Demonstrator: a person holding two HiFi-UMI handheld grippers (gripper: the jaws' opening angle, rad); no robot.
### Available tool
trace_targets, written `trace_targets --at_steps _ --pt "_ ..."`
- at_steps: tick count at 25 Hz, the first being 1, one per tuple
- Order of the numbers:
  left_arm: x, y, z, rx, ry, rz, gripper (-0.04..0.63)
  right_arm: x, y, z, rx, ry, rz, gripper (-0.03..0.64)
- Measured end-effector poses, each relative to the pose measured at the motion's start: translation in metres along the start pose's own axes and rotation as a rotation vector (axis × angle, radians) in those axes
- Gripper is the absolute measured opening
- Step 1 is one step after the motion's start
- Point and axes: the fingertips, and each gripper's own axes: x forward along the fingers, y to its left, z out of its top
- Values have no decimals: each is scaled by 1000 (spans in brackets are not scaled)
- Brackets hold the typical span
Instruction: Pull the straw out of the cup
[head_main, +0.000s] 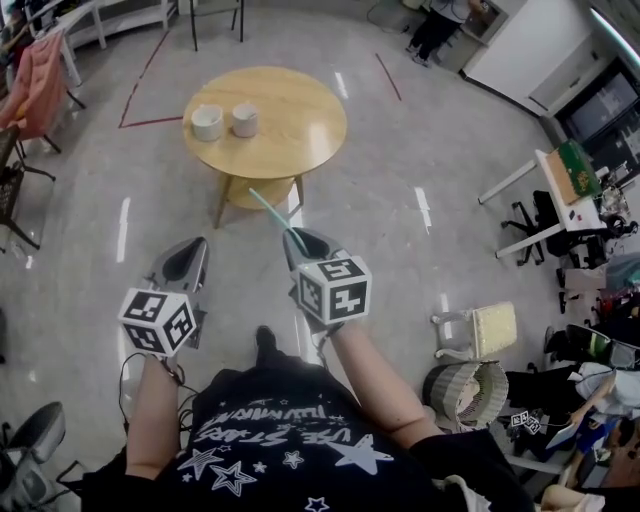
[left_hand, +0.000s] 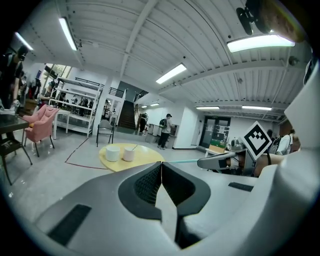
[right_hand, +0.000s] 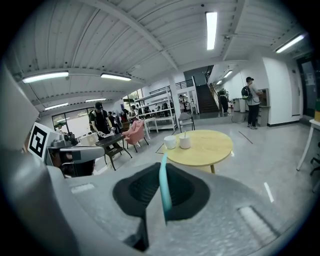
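The right gripper (right_hand: 163, 169) was clenched on the teal straw (right_hand: 164, 187). The straw sat pinched between its pads and stuck out ahead of the tips, leaning toward the left gripper's side. The left gripper (left_hand: 161, 167), near and level with it, had its jaws pressed together with nothing between them. Well ahead of both tools stood a round wooden table (head_main: 300, 110) with a white cup (head_main: 207, 122) and a second white cup (head_main: 244, 120) side by side on it, and the straw was far clear of both.
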Motion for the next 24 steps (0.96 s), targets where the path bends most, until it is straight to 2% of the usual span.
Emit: trace_targets --at_steps 12,24 --pt "-61 -18 -18 17 -11 -28 8 -41 50 -30 1 -6 -16 29" --pt "-83 -37 -36 40 2 -72 8 -69 77 -57 -50 1 -26 29"
